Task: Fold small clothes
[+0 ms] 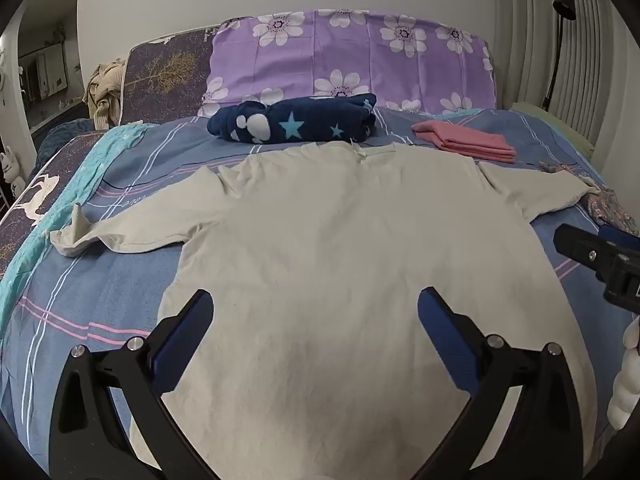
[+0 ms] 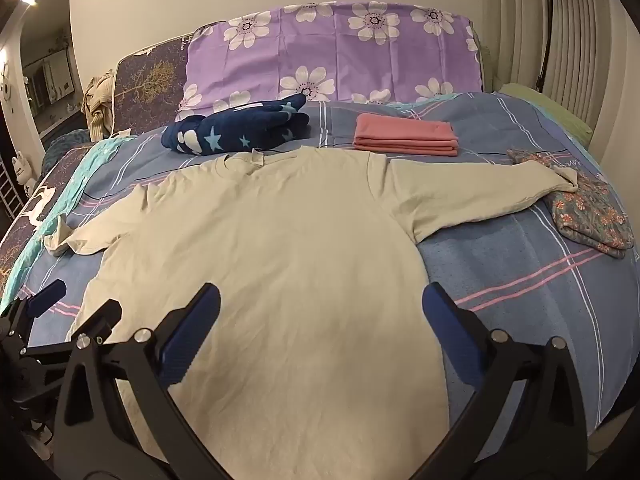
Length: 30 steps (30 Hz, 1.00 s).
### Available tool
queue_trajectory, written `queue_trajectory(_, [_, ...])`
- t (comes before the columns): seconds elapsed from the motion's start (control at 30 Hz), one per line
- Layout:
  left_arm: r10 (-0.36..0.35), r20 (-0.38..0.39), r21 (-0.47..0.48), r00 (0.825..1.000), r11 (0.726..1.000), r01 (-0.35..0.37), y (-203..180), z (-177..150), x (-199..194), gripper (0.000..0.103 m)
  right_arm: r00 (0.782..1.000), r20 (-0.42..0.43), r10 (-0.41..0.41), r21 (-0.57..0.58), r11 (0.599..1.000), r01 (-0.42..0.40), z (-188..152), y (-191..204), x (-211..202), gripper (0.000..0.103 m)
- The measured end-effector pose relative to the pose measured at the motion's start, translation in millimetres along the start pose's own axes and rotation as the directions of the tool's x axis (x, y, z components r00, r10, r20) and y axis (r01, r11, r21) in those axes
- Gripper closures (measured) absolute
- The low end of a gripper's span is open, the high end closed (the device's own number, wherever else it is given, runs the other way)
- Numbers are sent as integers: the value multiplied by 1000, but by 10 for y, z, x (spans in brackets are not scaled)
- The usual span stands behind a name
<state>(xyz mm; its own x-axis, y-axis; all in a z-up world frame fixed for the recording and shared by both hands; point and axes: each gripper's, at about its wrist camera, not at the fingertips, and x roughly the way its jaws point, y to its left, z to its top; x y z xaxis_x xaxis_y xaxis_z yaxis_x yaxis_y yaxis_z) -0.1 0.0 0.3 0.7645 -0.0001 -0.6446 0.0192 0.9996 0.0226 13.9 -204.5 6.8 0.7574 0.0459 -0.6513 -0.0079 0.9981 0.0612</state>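
A cream long-sleeved shirt (image 1: pixel 328 248) lies flat on the blue striped bedspread (image 1: pixel 100 280), collar toward the pillow and both sleeves spread out sideways. My left gripper (image 1: pixel 316 304) hovers open above the shirt's lower body, nothing between its blue pads. The right gripper (image 2: pixel 320 300) is open too, above the shirt's lower right part (image 2: pixel 280 260), also holding nothing. The right gripper's tip (image 1: pixel 592 248) shows at the right edge of the left wrist view. The left gripper (image 2: pixel 76 304) shows at the lower left of the right wrist view.
Behind the shirt lie a folded navy star-print garment (image 1: pixel 296 120), a folded pink cloth (image 1: pixel 468 138) and a purple flowered pillow (image 1: pixel 352 60). A floral folded cloth (image 2: pixel 592 216) sits under the right sleeve's cuff. A black lamp (image 1: pixel 560 40) stands by the right wall.
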Motion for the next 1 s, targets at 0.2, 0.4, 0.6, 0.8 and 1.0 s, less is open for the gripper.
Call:
queue_trajectory(0.2, [3, -9, -2, 1000, 1000, -3, -13, -28, 55, 1, 1000, 1, -4, 6, 1000, 4, -61, -7, 7, 2])
queue_trajectory(0.4, [-6, 7, 5, 1000, 1000, 6, -31, -27, 11, 1, 1000, -16, -4, 2, 1000, 4, -21, -47, 34, 2])
queue_trajectory(0.6, [-22, -16, -15, 1000, 1000, 22, -18, -42, 19, 1, 999, 29, -32, 5, 999, 32, -82, -25, 43, 2])
queue_trajectory(0.8, [-7, -5, -42, 1000, 999, 6, 59, -85, 24, 1, 999, 38, -36, 6, 999, 36, -101, -30, 38, 2])
queue_trajectory(1.0, [-8, 12, -59, 1000, 998, 9, 94, -86, -1, 1, 999, 35, -36, 4, 999, 36, -128, -21, 33, 2])
